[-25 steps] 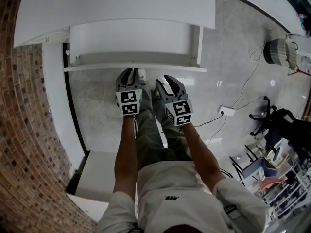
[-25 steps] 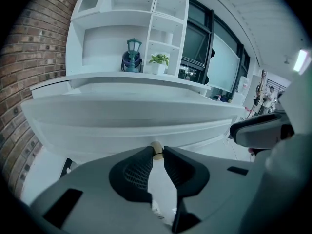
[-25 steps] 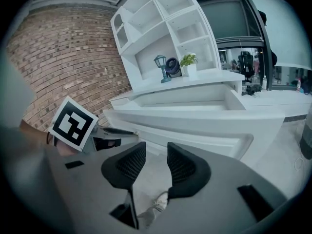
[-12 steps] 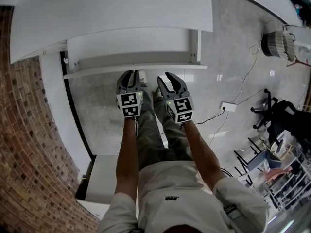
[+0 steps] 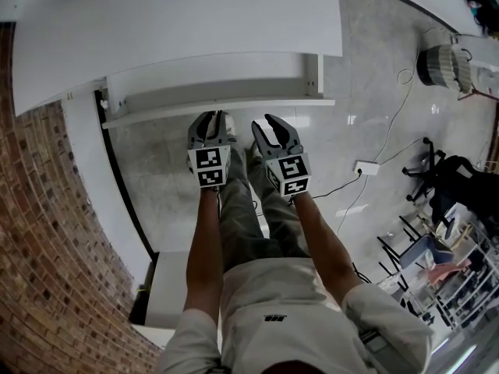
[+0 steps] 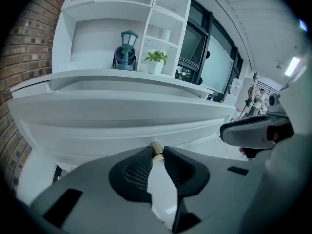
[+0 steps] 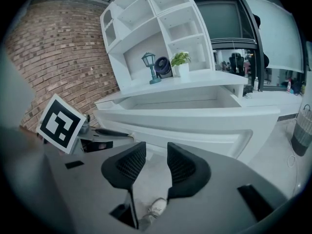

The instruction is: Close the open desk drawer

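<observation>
White drawer (image 5: 296, 104) juts out from under surface (image 5: 195, 22), not yet shut. My left tool (image 5: 211, 117) pinches brass knob (image 6: 157, 150) on drawer front. Right tool (image 5: 270, 125) spread, empty, just beside. My judgement: whole push-in remains.

1. We see a red brick wall (image 5: 43, 271) along the left; a low white cabinet (image 5: 171, 287) stands just beside it.
2. The floor (image 5: 374, 100) is pale and glossy; on it we find a white power strip (image 5: 364, 167) with its cable, a striped basket (image 5: 446, 67) and a black office chair (image 5: 448, 189).
3. A white shelf unit (image 7: 161, 28) of open compartments holds a teal lantern (image 7: 149, 65) and a potted plant (image 7: 181, 59).
4. To its right we make out tall dark-framed windows (image 7: 234, 18); a strip light (image 6: 293, 66) glows on the ceiling.
</observation>
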`<act>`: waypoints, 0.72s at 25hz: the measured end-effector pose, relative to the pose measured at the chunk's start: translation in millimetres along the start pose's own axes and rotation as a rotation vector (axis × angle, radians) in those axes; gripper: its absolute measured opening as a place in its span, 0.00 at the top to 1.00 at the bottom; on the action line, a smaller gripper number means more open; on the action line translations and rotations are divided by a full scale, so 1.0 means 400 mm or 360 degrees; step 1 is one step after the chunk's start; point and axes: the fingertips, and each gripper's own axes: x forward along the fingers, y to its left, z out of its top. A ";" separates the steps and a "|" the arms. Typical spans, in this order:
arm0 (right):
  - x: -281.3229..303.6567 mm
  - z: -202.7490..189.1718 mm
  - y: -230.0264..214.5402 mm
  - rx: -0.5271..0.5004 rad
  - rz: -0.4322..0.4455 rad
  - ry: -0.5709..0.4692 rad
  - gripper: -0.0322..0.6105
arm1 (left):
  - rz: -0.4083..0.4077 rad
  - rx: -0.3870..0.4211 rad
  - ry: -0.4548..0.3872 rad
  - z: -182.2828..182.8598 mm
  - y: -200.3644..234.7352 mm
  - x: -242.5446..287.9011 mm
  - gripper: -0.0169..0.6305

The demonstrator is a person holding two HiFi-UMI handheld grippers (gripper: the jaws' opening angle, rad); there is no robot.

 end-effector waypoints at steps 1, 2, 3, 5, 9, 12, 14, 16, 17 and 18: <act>0.003 0.003 -0.001 0.0001 -0.0004 0.0004 0.73 | -0.0005 0.0002 0.0000 0.004 0.002 0.003 0.84; 0.007 0.007 -0.001 0.0002 -0.0006 0.0008 0.73 | -0.0009 0.0004 0.0000 0.008 0.003 0.007 0.84; 0.010 0.010 -0.002 0.0004 -0.0009 0.0011 0.73 | -0.0013 0.0005 0.0000 0.013 0.004 0.011 0.84; 0.019 0.018 -0.003 0.0007 -0.0014 0.0009 0.73 | -0.0019 0.0005 -0.0001 0.022 0.008 0.019 0.84; 0.035 0.030 -0.004 0.0013 -0.0023 0.0016 0.73 | -0.0035 0.0006 -0.0004 0.040 0.016 0.036 0.84; 0.047 0.040 -0.007 0.0022 -0.0033 0.0005 0.73 | -0.0046 0.0008 -0.0007 0.054 0.022 0.048 0.84; 0.055 0.047 -0.009 0.0025 -0.0037 0.0004 0.73 | -0.0049 0.0009 -0.0009 0.064 0.027 0.056 0.84; 0.063 0.054 -0.013 0.0029 -0.0042 0.0006 0.73 | -0.0052 0.0011 -0.0010 0.073 0.030 0.065 0.84; 0.066 0.056 -0.015 0.0033 -0.0044 0.0010 0.73 | -0.0055 0.0014 -0.0010 0.078 0.032 0.069 0.84; 0.069 0.058 -0.016 0.0037 -0.0045 0.0016 0.73 | -0.0058 0.0017 -0.0008 0.082 0.034 0.073 0.84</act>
